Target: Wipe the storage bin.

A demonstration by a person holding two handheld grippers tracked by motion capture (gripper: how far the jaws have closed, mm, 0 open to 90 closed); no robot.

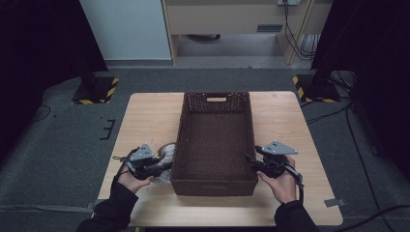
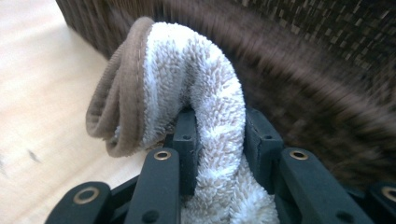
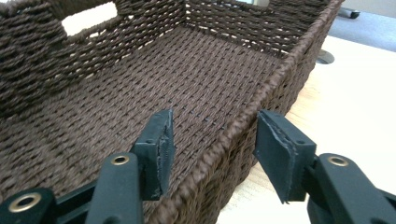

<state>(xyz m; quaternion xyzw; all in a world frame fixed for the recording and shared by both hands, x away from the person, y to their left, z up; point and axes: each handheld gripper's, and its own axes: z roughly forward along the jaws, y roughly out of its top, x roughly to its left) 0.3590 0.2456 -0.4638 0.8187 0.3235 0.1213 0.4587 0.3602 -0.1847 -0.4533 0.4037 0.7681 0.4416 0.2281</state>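
A dark brown woven basket (image 1: pixel 215 182) stands in the middle of the wooden table, nothing inside it. My left gripper (image 1: pixel 164 166) is beside its left wall, shut on a white terry towel with a brown edge (image 2: pixel 187 84), which bulges up between the pads (image 2: pixel 185 140). The towel (image 1: pixel 167 153) lies against the basket's outer wall (image 2: pixel 327 70). My right gripper (image 1: pixel 250 158) is open, its jaws straddling the basket's right rim (image 3: pixel 233 135), one pad inside and one outside.
The basket has handle cut-outs in its end walls (image 1: pixel 216 99). Bare wooden tabletop (image 1: pixel 145 116) lies on both sides of the basket. Stand bases with yellow-black striped edges (image 1: pixel 96 89) sit on the grey floor beyond the table's far corners.
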